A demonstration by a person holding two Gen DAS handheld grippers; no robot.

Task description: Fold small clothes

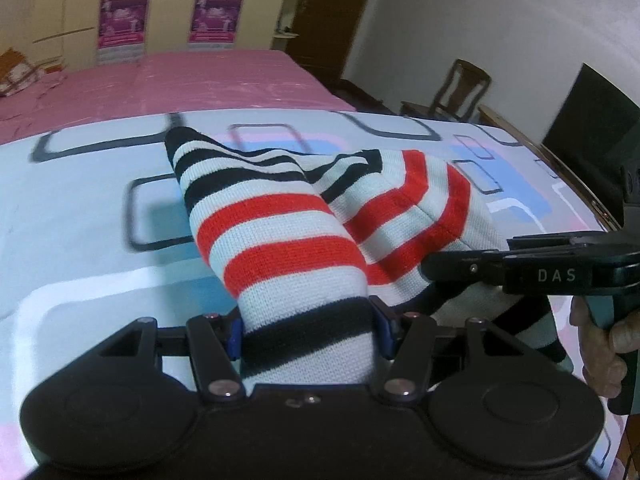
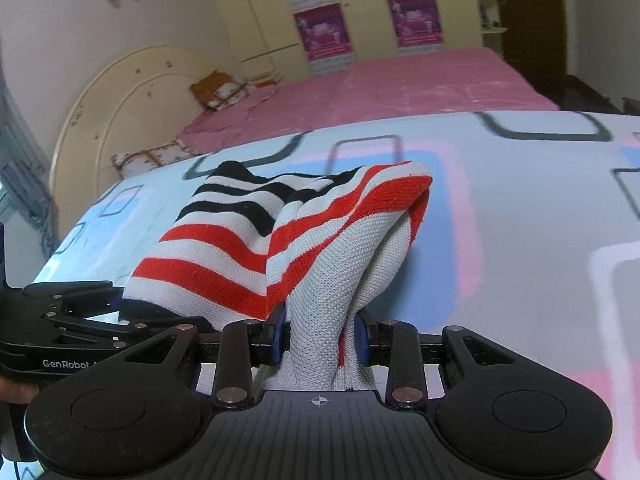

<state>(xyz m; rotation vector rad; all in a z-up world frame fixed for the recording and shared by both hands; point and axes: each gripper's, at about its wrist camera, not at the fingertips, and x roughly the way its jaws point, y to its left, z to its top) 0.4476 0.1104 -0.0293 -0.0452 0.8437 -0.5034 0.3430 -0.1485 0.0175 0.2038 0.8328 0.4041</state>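
A small knitted garment (image 1: 288, 216) with red, black and pale stripes is lifted at its near end, while its far end still drapes onto the patterned sheet (image 1: 80, 208). My left gripper (image 1: 308, 332) is shut on a bunched striped edge, blue pads pressing both sides. My right gripper (image 2: 322, 336) is shut on another bunched part of the same garment (image 2: 256, 240). In the left wrist view the right gripper (image 1: 432, 268) comes in from the right, with a hand on its handle. The left gripper's fingers (image 2: 72, 308) show at the left of the right wrist view.
A pink bedspread (image 1: 180, 76) lies beyond the patterned sheet, with cream wardrobes (image 2: 360, 8) behind it. A wooden chair (image 1: 460, 88) and a dark screen (image 1: 592, 120) stand at the right. Pillows (image 2: 220, 90) and a rounded headboard (image 2: 120, 112) are at the far left.
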